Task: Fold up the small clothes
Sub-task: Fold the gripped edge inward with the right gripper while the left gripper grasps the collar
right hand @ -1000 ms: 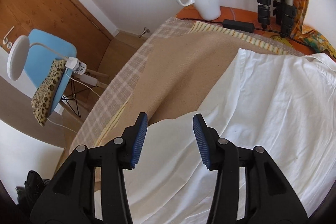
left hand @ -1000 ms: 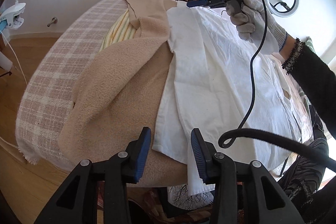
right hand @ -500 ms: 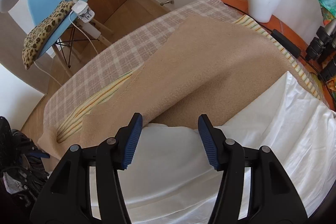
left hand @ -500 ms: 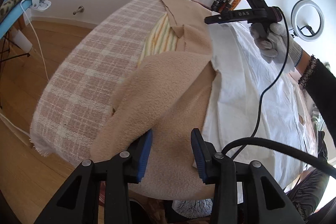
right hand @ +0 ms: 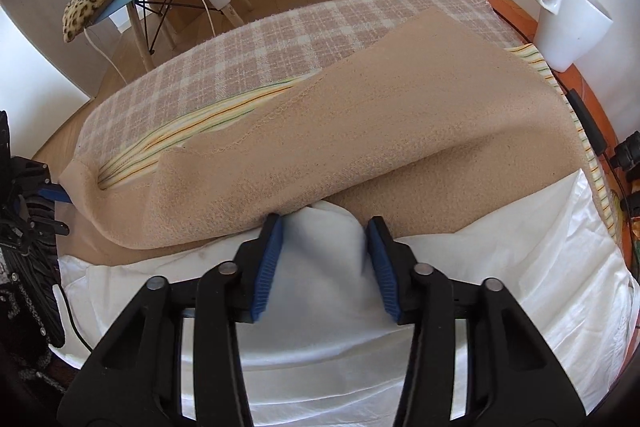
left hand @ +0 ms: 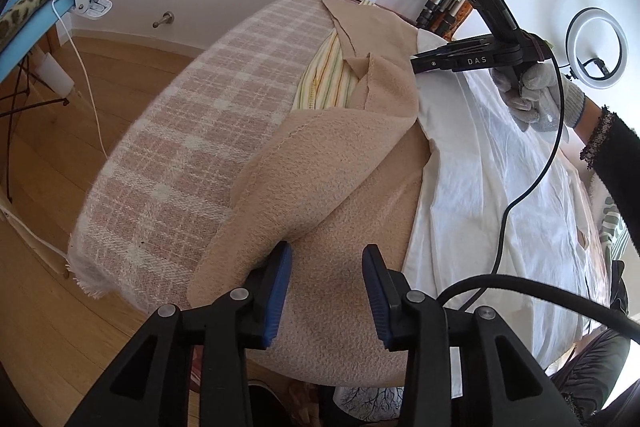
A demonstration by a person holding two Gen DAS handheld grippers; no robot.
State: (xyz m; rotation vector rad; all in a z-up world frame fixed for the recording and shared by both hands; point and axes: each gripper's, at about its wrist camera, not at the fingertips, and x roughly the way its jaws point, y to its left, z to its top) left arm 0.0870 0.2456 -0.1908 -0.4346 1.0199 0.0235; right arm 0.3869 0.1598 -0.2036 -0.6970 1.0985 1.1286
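The white garment (right hand: 500, 267) lies spread over the near and right part of a table, on top of a beige fleece blanket (right hand: 400, 131) that in turn covers a striped cloth (right hand: 192, 143) and a checked blanket (right hand: 280, 43).

In the right wrist view, the right gripper (right hand: 324, 247) points steeply down at the far edge of the white garment. A raised fold of the white fabric stands between its two blue pads (right hand: 268, 259), and both pads touch the sides of that fold. The jaws are closing, pinching the bunched white cloth. A rolled-over flap of the beige blanket lies just beyond the fingertips, touching the fold.

In the left wrist view, the left gripper (left hand: 326, 279) hovers over the near end of the beige blanket. Its jaws stand partly spread and are opening slightly, with only the blanket surface showing in the gap; nothing is pinched. The white garment's left edge lies to the right of this gripper, near but apart from its right finger.

Far right in that view, a gloved hand (left hand: 532, 95) holds the right gripper at the garment's far corner. A white mug (right hand: 568, 23) stands at the table's far end.
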